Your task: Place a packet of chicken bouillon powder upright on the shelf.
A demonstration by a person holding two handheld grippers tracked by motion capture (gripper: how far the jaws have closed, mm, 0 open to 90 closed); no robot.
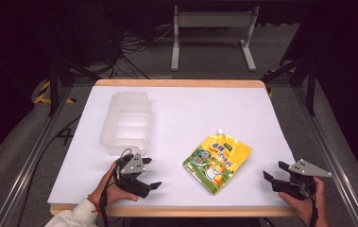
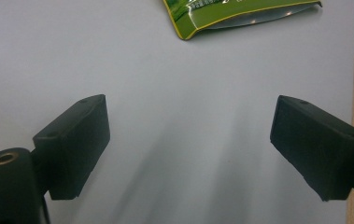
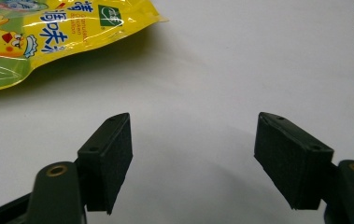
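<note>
So the yellow-and-green sauce pouch (image 1: pixel 217 162) is laid flat on the white table top (image 1: pixel 191 113), a bit right of centre and toward the near edge, tilted with its small white spout pointed at the far side. It's flanked by both grippers but touched by neither.

The left gripper (image 1: pixel 154 186) is held low near the front edge, well apart from the pouch, with its jaws spread wide and nothing caught between them; in the left gripper view just a green corner of the pouch (image 2: pixel 240 14) is seen past the jaws.

The right gripper (image 1: pixel 275 172) is parked near the table's right front corner, jaws also spread with nothing between, aimed toward the pouch (image 3: pixel 48 37).

A clear plastic tub (image 1: pixel 126 123) is set at the left, beyond the left gripper.
</note>
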